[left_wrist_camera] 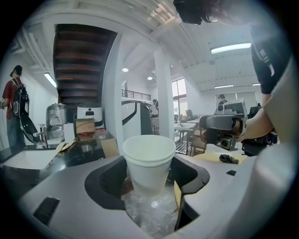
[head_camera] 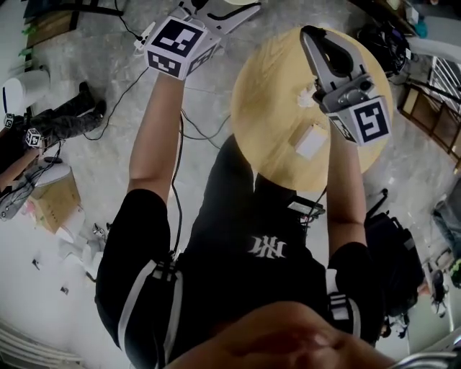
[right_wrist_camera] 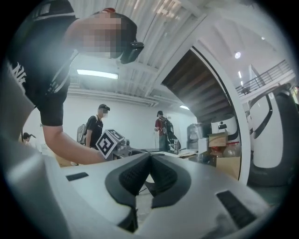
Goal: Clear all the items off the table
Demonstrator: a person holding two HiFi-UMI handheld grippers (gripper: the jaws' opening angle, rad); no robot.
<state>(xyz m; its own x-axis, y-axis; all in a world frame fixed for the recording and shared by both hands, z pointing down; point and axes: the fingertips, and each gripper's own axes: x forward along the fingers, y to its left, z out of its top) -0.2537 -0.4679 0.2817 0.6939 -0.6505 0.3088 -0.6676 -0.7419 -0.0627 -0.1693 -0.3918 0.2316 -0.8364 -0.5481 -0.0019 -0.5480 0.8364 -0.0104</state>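
Observation:
My left gripper is shut on a white paper cup, which stands upright between its jaws. In the head view this left gripper is raised over the floor, left of the round wooden table. My right gripper hangs over the table's far side, shut with nothing between its fingers; the right gripper view shows its pads meeting. On the table lie a crumpled white scrap and a flat white card. A small dark object also lies on the table.
Cables trail over the grey floor left of the table. A cardboard box and paper scraps lie at the left, near a seated person's legs. A black bag sits at the right. A white pillar stands ahead.

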